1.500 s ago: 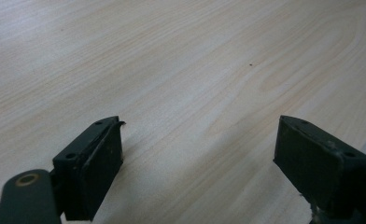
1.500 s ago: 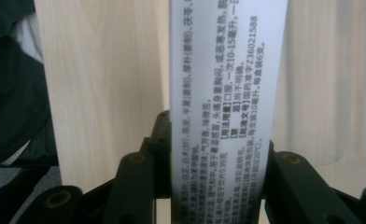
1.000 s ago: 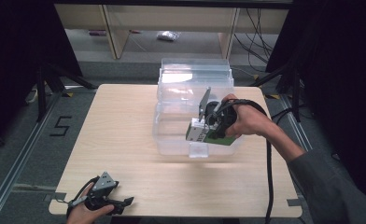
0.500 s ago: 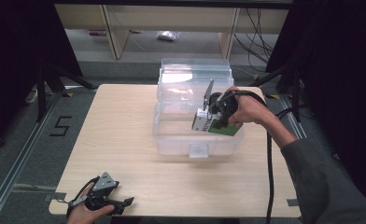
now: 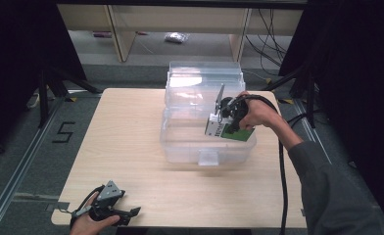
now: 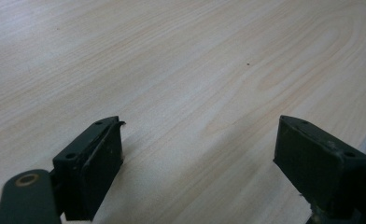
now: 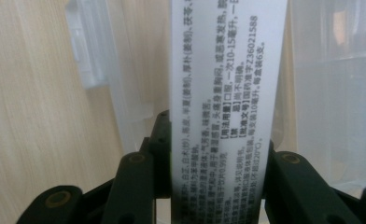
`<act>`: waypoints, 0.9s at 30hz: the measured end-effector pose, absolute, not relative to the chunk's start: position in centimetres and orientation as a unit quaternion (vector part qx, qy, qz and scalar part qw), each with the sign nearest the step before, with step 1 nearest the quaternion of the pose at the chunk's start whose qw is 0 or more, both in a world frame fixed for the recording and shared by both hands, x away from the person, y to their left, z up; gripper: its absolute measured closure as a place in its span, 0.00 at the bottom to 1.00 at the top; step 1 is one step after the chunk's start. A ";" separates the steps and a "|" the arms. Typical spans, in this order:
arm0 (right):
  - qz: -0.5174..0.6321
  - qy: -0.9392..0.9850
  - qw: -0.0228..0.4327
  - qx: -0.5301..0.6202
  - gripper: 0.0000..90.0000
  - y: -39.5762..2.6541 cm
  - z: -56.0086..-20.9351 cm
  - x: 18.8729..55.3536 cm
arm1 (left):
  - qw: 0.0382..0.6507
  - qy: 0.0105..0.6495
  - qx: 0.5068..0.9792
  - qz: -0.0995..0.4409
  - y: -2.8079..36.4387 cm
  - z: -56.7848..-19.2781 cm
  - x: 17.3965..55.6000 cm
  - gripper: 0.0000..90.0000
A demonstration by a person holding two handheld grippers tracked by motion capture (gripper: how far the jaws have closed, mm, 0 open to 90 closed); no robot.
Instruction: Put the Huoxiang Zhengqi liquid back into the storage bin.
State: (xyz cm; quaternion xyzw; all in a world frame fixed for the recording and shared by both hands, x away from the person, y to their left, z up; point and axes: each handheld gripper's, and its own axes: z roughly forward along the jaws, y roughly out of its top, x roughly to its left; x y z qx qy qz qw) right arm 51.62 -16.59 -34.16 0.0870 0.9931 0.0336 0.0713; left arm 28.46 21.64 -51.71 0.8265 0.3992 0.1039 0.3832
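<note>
While my left gripper [image 5: 112, 211] rests idle at the worktop's [image 5: 131, 142] near corner, fingers wide with nothing between them, my right gripper [image 5: 218, 128] has carried the box [image 7: 228, 84] from the front of the clear plastic bin [image 5: 207, 159] back and down into it. Fingers clamp the box, so I judge release is next. Its white face bears Chinese medicine print, with "10-15" and "Z36021588" legible; the green side shows from above.
</note>
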 end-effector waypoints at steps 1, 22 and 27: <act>0.028 0.994 0.068 0.084 0.72 -16.7 -34.7 51.8 | 0.384 0.399 0.826 0.105 21.6 -51.7 28.5 0.17; 0.017 0.997 0.046 0.062 0.72 -17.1 -38.2 53.2 | 0.386 0.399 0.825 0.104 21.7 -51.7 28.4 0.17; 0.010 0.996 0.043 0.079 0.72 -17.4 -38.6 53.4 | 0.384 0.398 0.827 0.105 21.7 -51.7 28.4 0.17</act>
